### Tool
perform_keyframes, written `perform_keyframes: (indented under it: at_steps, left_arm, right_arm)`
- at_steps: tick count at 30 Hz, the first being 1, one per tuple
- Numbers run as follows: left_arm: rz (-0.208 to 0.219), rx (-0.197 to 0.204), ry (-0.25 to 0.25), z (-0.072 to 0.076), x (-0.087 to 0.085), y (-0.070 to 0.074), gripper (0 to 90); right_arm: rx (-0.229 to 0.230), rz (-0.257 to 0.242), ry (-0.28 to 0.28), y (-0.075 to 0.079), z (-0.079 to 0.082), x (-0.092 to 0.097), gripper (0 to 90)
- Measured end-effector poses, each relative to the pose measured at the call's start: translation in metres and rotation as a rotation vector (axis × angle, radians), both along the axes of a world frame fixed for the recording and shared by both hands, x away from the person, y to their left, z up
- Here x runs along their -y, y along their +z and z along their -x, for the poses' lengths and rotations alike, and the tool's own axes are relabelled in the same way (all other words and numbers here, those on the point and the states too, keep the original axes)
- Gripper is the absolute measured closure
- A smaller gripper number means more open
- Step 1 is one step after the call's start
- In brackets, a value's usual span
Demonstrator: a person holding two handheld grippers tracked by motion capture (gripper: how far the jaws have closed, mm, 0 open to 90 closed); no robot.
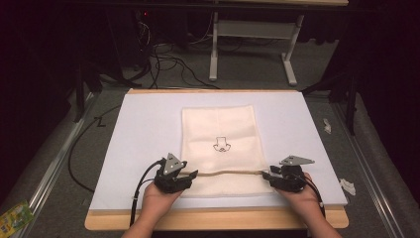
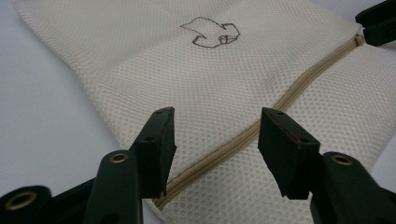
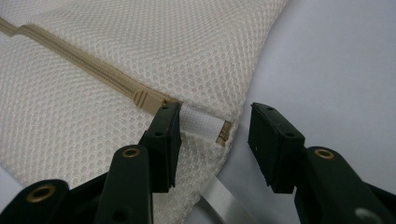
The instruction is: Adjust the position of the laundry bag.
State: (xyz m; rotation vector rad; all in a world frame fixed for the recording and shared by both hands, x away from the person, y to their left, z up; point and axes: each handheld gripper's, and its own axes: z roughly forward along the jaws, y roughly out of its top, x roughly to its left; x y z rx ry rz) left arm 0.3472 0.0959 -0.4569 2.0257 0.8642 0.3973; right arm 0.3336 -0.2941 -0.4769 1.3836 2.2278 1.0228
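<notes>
No readable text anywhere; the mesh bag (image 1: pixel 220 146) bears only a small outlined emblem (image 1: pixel 221 145).

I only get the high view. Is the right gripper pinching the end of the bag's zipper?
Observer: No. The right gripper has its jaws apart, and a small white tab at the zipper's end lies between them.
Operator: What about the left one?
Observer: The left gripper is open too. The zipper runs through the gap between its jaws.
Operator: What's the bag made of?
Observer: Up close, the bag is fine cream mesh, full of tiny holes.
</notes>
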Motion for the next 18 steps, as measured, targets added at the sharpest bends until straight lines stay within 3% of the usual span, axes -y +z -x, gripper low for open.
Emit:
perform_keyframes:
  at_steps: [3,4,10,14,18]
  left_arm:
    - [-0.012,-0.006,-0.008,0.0,0.002,-0.001,46.1]
    - [-0.018,-0.002,-0.011,0.0,0.003,-0.002,46.1]
    - [-0.005,-0.006,-0.01,-0.001,0.002,-0.002,46.0]
    - [0.001,-0.006,-0.005,-0.002,0.001,-0.002,46.0]
    - [0.004,-0.011,-0.003,-0.003,0.001,-0.002,46.0]
  right_arm:
    - [-0.002,-0.002,-0.002,0.0,0.0,0.0,55.5]
    - [0.001,0.004,0.012,0.001,0.0,0.001,61.8]
    - [-0.004,0.008,0.014,0.005,0.001,0.0,71.2]
    - [0.018,-0.03,-0.003,0.01,0.001,0.004,72.8]
    - [-0.001,0.006,-0.017,0.006,-0.001,0.001,69.5]
